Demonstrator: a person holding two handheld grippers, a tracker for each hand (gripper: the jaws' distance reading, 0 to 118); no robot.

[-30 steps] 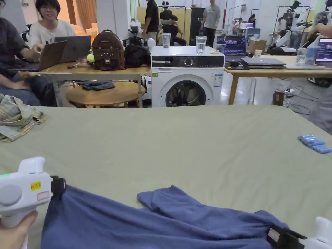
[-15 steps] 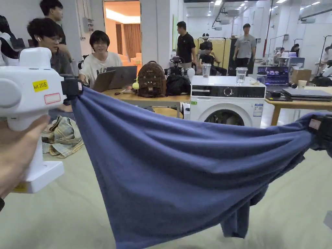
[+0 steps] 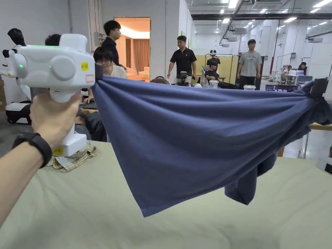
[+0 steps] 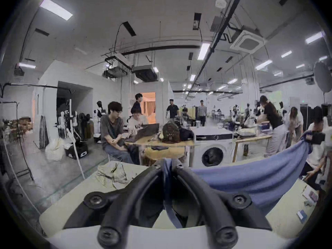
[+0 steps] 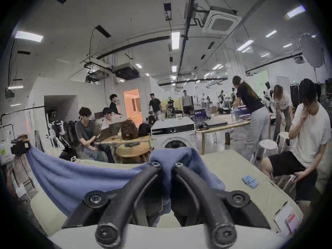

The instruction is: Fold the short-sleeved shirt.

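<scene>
The blue short-sleeved shirt (image 3: pixel 194 136) hangs in the air above the green table (image 3: pixel 81 214), clear of it, its long axis running left to right between the two grippers. The cloth droops to a low point near the middle, a bunched sleeve dangling toward the right. The left gripper (image 4: pixel 168 168) clamps one top corner; the right gripper (image 5: pixel 167 165) clamps the other, both jaws pressing cloth. Both are raised level and well apart — judged ready to lower and spread the shirt flat.

The blue shirt (image 3: pixel 194 136) hangs stretched across the middle of the frame, its top edge taut from upper left to right, its lower corner and a bunched sleeve drooping, clear of the table.
</scene>
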